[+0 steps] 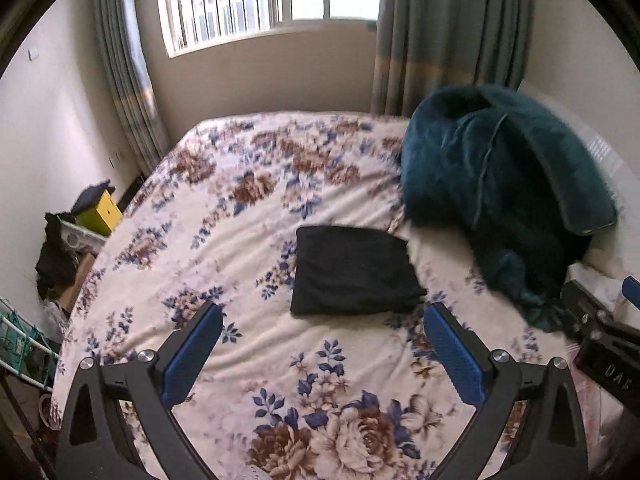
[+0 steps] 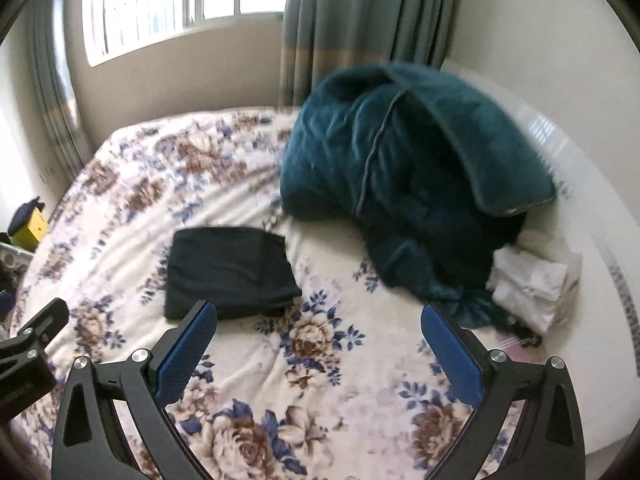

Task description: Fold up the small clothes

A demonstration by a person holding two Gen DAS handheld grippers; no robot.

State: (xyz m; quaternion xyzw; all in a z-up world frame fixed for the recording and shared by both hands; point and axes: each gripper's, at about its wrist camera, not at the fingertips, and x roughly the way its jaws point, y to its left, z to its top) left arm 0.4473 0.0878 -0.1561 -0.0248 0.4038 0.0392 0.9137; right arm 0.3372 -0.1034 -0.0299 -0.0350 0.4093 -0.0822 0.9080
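A small black garment point(image 1: 352, 270) lies folded into a flat rectangle on the floral bed sheet point(image 1: 248, 208); it also shows in the right wrist view point(image 2: 230, 272). My left gripper point(image 1: 322, 328) is open and empty, held above the sheet just in front of the garment. My right gripper point(image 2: 318, 328) is open and empty, to the right of the garment; its body shows at the right edge of the left wrist view point(image 1: 600, 332). A pile of white clothes point(image 2: 532, 280) lies at the bed's right side.
A rumpled teal blanket point(image 1: 500, 184) is heaped at the back right of the bed, also in the right wrist view point(image 2: 404, 168). A yellow box point(image 1: 100, 212) and clutter stand off the bed's left edge. Curtains and a window are behind.
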